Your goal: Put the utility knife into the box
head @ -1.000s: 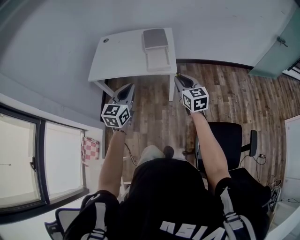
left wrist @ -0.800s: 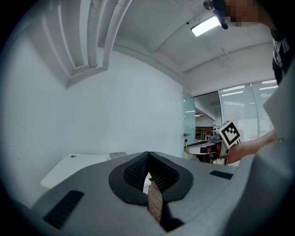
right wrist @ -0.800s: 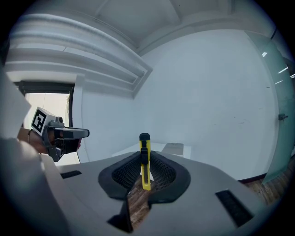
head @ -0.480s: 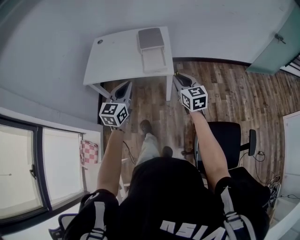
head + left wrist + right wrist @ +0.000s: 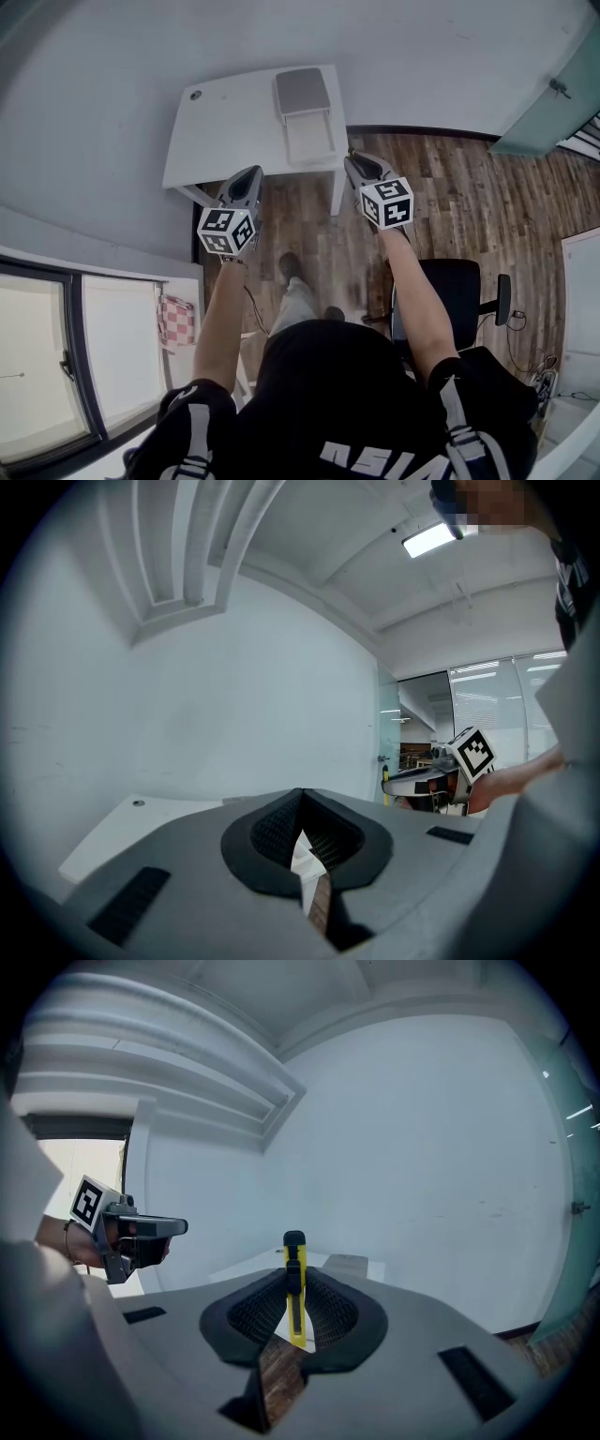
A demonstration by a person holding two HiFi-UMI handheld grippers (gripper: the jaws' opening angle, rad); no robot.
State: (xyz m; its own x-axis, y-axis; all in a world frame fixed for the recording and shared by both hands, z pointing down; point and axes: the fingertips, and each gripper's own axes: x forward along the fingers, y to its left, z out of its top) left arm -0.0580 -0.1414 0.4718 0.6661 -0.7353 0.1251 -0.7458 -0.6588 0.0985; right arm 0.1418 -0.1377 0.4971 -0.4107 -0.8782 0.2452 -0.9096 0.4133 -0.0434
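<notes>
A white table (image 5: 234, 122) stands against the wall, and on its right end is an open box (image 5: 309, 136) with a grey lid (image 5: 302, 91). My right gripper (image 5: 354, 161) hovers over the wooden floor just off the table's front right corner. It is shut on a yellow utility knife (image 5: 295, 1288), which stands upright between the jaws. The box (image 5: 349, 1262) shows beyond the knife in the right gripper view. My left gripper (image 5: 246, 174) is at the table's front edge, to the left of the box, and is shut with nothing held (image 5: 302, 803).
A black office chair (image 5: 459, 286) stands behind my right arm on the wood floor (image 5: 450, 187). Windows (image 5: 56, 347) and a red-checked cloth (image 5: 178, 314) lie to the left. A glass door (image 5: 553, 103) is at the far right. A small hole (image 5: 195, 95) marks the table's far left corner.
Both grippers have come closer to the table's front edge as the person stepped forward. The knife has stayed in the right gripper's jaws.
</notes>
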